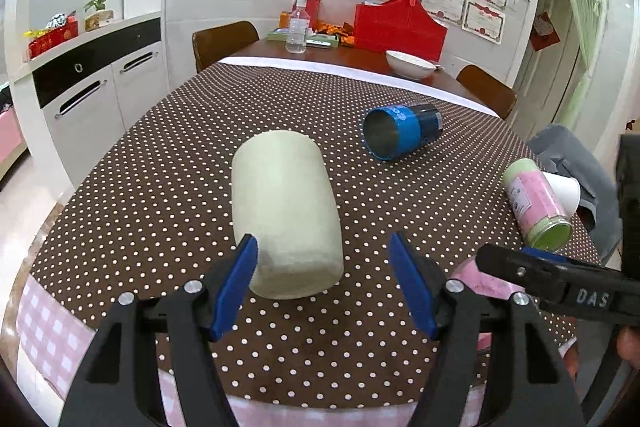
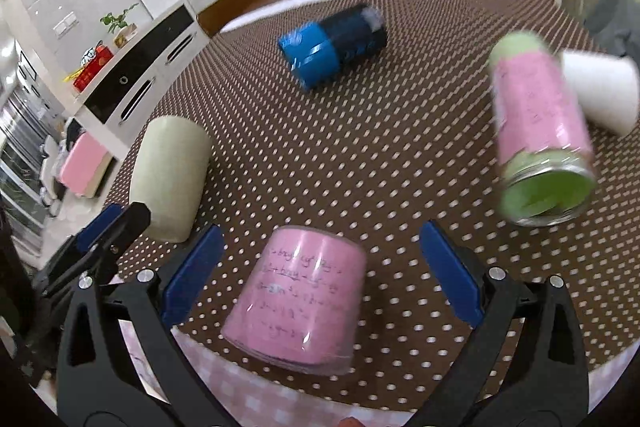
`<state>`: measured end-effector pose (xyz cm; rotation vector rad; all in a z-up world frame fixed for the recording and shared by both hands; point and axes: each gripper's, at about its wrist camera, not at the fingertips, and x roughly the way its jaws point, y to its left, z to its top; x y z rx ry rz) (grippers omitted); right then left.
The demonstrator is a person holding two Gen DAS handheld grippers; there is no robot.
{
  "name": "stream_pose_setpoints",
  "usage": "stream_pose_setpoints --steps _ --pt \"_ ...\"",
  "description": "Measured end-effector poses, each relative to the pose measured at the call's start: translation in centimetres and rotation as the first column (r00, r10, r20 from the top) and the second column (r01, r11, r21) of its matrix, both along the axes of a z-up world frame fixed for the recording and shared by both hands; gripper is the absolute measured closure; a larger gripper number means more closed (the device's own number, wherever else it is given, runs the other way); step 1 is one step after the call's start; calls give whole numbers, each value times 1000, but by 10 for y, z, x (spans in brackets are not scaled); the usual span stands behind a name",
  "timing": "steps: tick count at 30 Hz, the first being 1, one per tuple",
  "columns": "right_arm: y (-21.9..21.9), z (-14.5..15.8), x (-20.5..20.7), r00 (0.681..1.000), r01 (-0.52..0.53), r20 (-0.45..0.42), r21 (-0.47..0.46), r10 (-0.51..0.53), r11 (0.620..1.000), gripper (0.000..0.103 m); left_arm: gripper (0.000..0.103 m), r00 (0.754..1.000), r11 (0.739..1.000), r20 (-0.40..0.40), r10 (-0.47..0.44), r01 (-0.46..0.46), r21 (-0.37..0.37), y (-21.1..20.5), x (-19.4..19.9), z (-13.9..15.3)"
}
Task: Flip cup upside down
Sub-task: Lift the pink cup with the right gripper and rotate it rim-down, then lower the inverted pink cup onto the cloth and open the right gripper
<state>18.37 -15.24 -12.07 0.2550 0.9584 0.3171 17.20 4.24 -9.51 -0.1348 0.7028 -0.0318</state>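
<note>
Here, each line tells one thing.

Left gripper point(image 1: 323, 259): its blue jaws are wide apart and hold nothing. The cream cup sits between them, close to the left finger; I cannot tell if that finger touches it.

Right gripper point(image 2: 320, 267): its blue jaws are wide apart too, with nothing held. The pink cup sits between them, and both fingers are apart from it.

Cream cup point(image 1: 284, 211): a tall pale cup, standing on the tablecloth right in front of the left gripper. In the right wrist view it shows at the left point(image 2: 170, 179), beside the tip of the left gripper.

Pink cup point(image 2: 298, 299): it stands near the table edge with its wide rim down and its flat bottom up. It has small writing on its side.

Blue cup point(image 1: 400, 131): it lies on its side, farther back on the table, open mouth facing the left camera.

Green and pink jar point(image 2: 540, 143): it lies on its side at the right, a bit blurry.

White paper cup point(image 2: 600, 91): it lies just behind the jar, touching or almost touching it.

Tablecloth point(image 1: 160, 187): brown with white dots.

White bowl point(image 1: 410, 65): far back, on the bare wood part of the table.

Spray bottle point(image 1: 298, 23): far back, near the red bag point(image 1: 400, 23).
</note>
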Motion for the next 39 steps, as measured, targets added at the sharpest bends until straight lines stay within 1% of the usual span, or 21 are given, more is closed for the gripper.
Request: stream_pose_setpoints --steps 1,3,4,8,9,14,16,19,21,22,24,27,28,30,34,37,39 --pt "0 -3 3 1000 -4 -22 -1 4 1000 13 36 1000 1000 0 -5 5 0 1 1 -1" --pt "-1 -8 5 998 -12 -58 14 13 1000 17 36 1000 1000 9 -14 14 4 1 1 -1" --pt "-1 -11 7 997 -19 -75 13 20 1000 21 36 1000 1000 12 -19 19 3 1 2 -1" --pt "0 -18 10 991 -38 -127 37 43 999 31 36 999 999 20 -33 34 -17 4 2 -3" --pt "1 -19 11 990 -44 -133 41 50 998 37 36 999 999 21 -35 35 -17 4 2 -3" --pt "6 -17 14 990 -68 -126 26 71 997 39 36 999 999 28 -35 36 -15 6 -1 -3" --pt "7 -15 15 991 -75 -110 14 76 997 40 36 999 999 33 -36 36 -17 7 -2 -2" --pt "8 -9 14 996 -77 -48 -19 76 997 40 36 999 999 41 -36 37 -21 7 -4 -1" --pt "11 -2 10 997 -77 16 -70 79 995 41 36 998 999 51 -33 34 -21 6 -7 1" --pt "14 3 6 994 -73 68 -121 82 990 41 36 998 999 53 -33 34 -20 6 -7 1" --pt "17 6 4 989 -71 115 -169 91 983 41 36 998 999 57 -33 34 -18 5 -8 3" --pt "24 9 0 976 -73 186 -227 117 971 41 36 997 999 66 -27 28 -15 4 -10 4" --pt "28 10 -3 965 -65 227 -266 128 962 41 36 997 1000 69 -26 27 -14 4 -11 5" --pt "34 10 -7 950 -57 275 -312 148 948 41 36 997 1000 74 -21 22 -10 4 -12 7" --pt "40 9 -18 925 -70 331 -339 189 938 41 36 997 1000 77 -17 17 -5 4 -15 8" --pt "42 8 -25 915 -55 358 -348 187 936 41 36 997 1000 79 -17 17 2 4 -17 9" --pt "39 7 -29 913 -46 369 -332 175 942 41 36 997 1000 80 -19 19 6 5 -20 8"
